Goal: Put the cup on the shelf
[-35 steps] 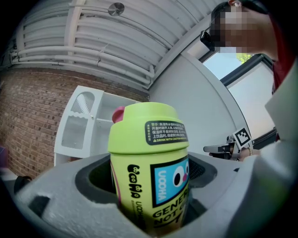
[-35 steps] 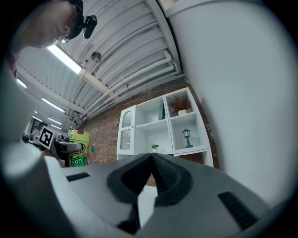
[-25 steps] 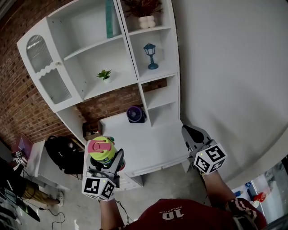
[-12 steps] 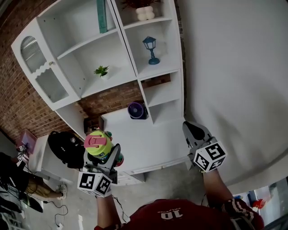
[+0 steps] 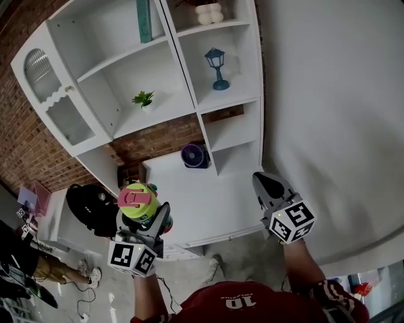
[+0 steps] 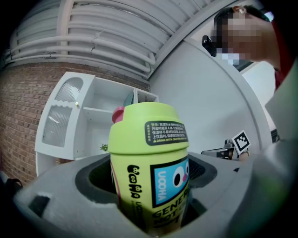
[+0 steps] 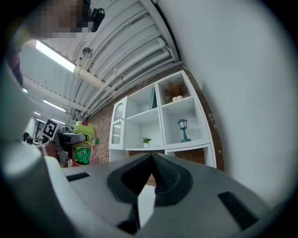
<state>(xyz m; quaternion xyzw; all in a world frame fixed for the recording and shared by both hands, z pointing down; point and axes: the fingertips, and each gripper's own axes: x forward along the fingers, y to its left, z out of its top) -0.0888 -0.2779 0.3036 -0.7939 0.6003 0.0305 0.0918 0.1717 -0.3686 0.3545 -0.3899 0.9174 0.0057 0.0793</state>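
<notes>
A lime-green cup with a pink lid stands upright between the jaws of my left gripper, which is shut on its body. The left gripper view shows the cup filling the gap between the jaws, its printed label facing the camera. My right gripper is at the right, shut and holding nothing; its tips meet in the right gripper view. The white shelf unit stands ahead of both grippers, with a white counter at its foot. The cup also shows at the left of the right gripper view.
The shelf compartments hold a blue lantern, a small green plant, a teal book and a white vase. A purple fan sits on the counter. A black backpack lies at the left by the brick wall.
Both grippers have come a little nearer the shelf unit, the cup still held in the left one. The right gripper stays shut.
</notes>
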